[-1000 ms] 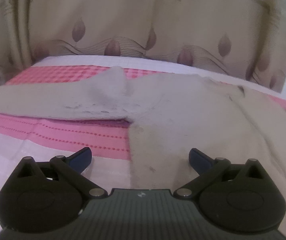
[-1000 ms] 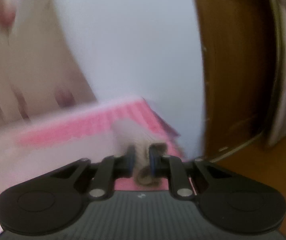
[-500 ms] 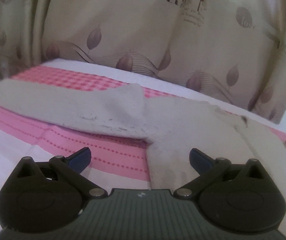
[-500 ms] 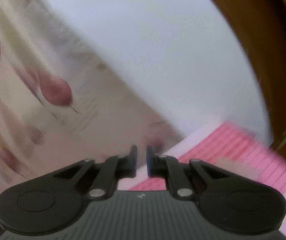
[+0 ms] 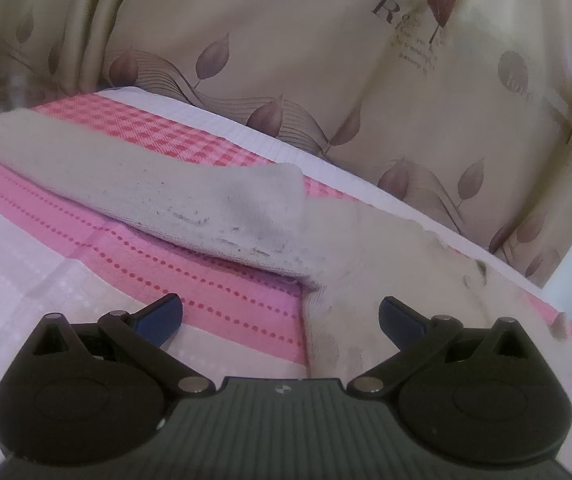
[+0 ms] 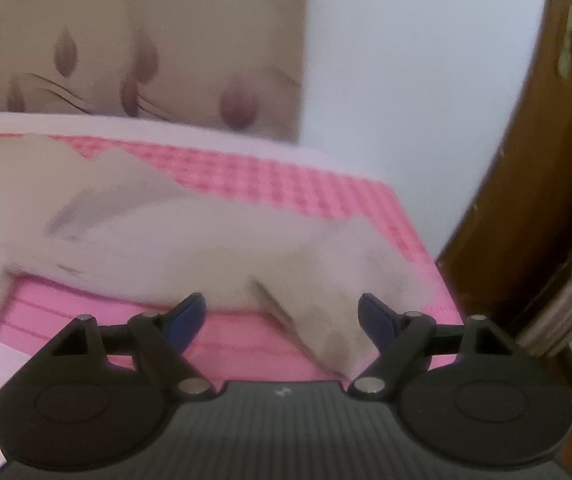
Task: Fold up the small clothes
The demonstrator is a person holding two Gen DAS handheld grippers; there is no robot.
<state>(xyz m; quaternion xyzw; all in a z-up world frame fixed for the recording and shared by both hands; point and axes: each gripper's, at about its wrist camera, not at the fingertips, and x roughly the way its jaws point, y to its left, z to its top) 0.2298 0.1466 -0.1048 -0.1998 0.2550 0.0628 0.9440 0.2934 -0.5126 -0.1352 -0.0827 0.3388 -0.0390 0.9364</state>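
We see the beige garment [image 5: 345, 248] spread on the pink bedcover [image 5: 214, 296] across mid-frame, a sleeve reaching to the upper left, while our left gripper [image 5: 280, 316] hangs wide apart and empty — and our right gripper [image 6: 282, 316], jaws just opened, straddles a cuff [image 6: 325, 320] without pressing it.

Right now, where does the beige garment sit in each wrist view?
Left wrist: the beige garment crosses the middle, one sleeve running to the left edge, its body dropping between the open left claw.
Right wrist: it fills the left and centre, blurred, one end between the open right claw.
Shared landmark: the leaf-print curtain behind the bed.
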